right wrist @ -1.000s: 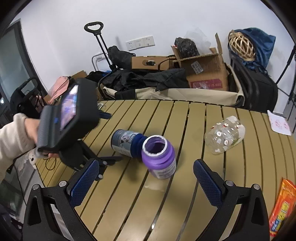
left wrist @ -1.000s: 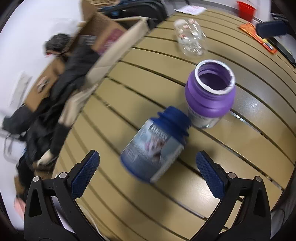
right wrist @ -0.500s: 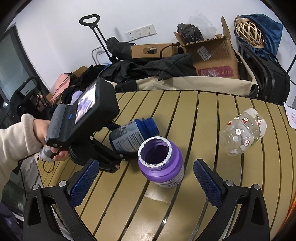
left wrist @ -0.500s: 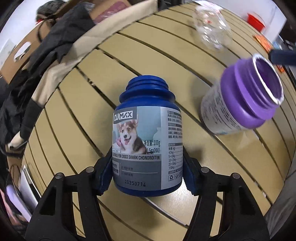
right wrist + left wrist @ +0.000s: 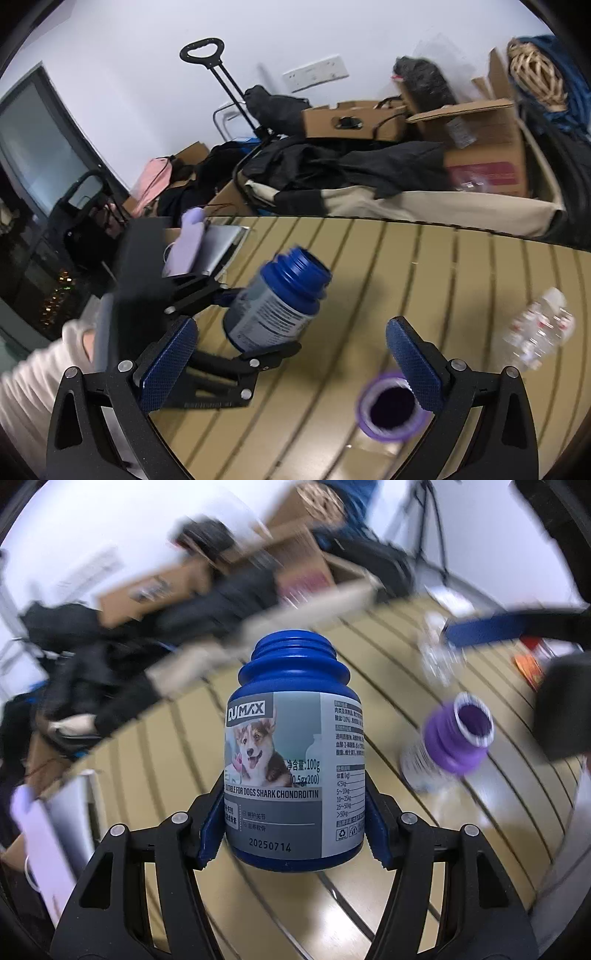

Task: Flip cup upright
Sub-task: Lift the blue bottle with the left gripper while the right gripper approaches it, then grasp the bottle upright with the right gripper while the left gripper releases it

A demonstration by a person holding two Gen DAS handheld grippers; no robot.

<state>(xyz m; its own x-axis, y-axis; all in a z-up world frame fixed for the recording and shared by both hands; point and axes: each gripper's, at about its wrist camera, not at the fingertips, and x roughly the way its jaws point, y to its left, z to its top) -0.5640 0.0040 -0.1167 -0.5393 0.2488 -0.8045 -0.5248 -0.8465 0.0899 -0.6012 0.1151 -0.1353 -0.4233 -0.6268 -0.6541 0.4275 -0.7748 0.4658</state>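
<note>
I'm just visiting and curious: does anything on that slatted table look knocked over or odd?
Yes. A clear plastic bottle lies on its side on the table. The blue bottle is held tilted by the left gripper, capless.

A cluttered storeroom (cardboard boxes (image 5: 484, 147), heaped black clothing (image 5: 351, 166), a slatted table (image 5: 406, 266)).

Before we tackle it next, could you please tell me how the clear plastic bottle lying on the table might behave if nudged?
The clear plastic bottle lies on its side and looks round, so it would probably roll. It appears empty and thin-walled, so it is likely light and may dent under a firm squeeze.
</note>
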